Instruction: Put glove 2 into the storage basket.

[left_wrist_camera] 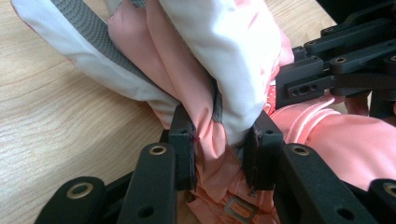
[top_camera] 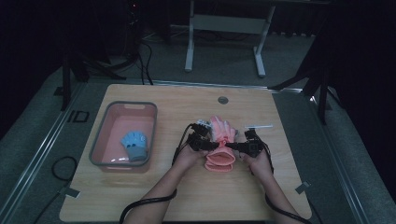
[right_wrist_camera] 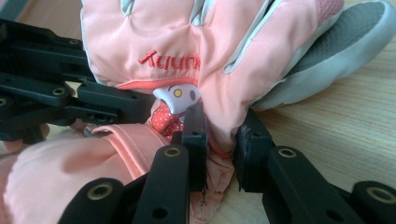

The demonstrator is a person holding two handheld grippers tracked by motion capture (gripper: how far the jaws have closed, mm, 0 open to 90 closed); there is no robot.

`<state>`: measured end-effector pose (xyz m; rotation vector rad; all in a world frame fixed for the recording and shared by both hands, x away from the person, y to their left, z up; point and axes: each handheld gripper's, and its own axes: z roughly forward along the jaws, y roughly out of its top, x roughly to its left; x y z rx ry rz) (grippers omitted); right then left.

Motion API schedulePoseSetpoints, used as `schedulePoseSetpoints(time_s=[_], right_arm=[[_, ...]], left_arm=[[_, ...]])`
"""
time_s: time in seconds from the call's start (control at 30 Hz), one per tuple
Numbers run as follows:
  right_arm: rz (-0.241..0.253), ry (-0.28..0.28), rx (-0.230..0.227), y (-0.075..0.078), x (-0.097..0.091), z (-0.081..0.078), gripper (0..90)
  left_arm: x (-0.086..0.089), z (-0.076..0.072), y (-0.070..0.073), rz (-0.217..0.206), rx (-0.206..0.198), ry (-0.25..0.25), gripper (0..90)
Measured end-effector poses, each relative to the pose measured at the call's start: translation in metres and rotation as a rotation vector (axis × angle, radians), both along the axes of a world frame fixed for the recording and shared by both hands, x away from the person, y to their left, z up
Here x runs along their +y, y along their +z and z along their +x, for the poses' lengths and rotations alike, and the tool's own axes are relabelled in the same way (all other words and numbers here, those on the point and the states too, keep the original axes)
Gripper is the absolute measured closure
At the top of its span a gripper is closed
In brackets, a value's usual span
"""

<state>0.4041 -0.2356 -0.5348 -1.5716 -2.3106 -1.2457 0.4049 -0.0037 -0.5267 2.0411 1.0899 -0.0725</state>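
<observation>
A pink padded glove (top_camera: 221, 137) lies in the middle of the wooden table (top_camera: 140, 196), fingers pointing away and cuff toward the person. My left gripper (top_camera: 208, 145) comes at its wrist from the left. In the left gripper view its jaws (left_wrist_camera: 219, 135) press on a bunched fold of pink fabric below the white and grey palm (left_wrist_camera: 224, 46). My right gripper (top_camera: 235, 147) meets the wrist from the right. In the right gripper view its jaws (right_wrist_camera: 219, 128) pinch the glove's edge beside a small cartoon patch (right_wrist_camera: 175, 95). Both grippers are shut on the glove.
At the left of the table stands a grey-rimmed pink tub (top_camera: 100, 135) with a blue glove (top_camera: 134, 143) inside. A small white strip (top_camera: 258, 126) lies right of the pink glove. A round cable hole (top_camera: 222, 100) sits near the table's far edge.
</observation>
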Motion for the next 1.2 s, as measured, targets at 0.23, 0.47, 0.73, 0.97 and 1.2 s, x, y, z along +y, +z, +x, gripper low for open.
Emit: schedulePoseSetpoints(time_s=[0.23, 0.47, 0.73, 0.97, 1.2], right_arm=[[-0.089, 0.023, -0.058, 0.015, 0.015, -0.007, 78.3], [-0.056, 0.047, -0.052, 0.023, 0.023, -0.01, 78.8], [-0.04, 0.055, -0.086, 0.044, 0.035, -0.012, 78.7], [-0.03, 0.064, -0.11, 0.062, 0.046, -0.013, 78.7], [-0.021, 0.077, -0.139, 0.084, 0.059, -0.011, 78.7]], left_arm=[[0.007, -0.005, 0.01, 0.015, -0.001, -0.007, 71.0], [0.02, -0.008, 0.023, 0.019, -0.014, -0.028, 71.6], [0.033, -0.012, 0.047, 0.024, -0.041, -0.028, 71.6], [0.044, -0.014, 0.066, 0.025, -0.058, -0.021, 71.6], [0.06, -0.014, 0.091, 0.029, -0.076, -0.011, 71.5]])
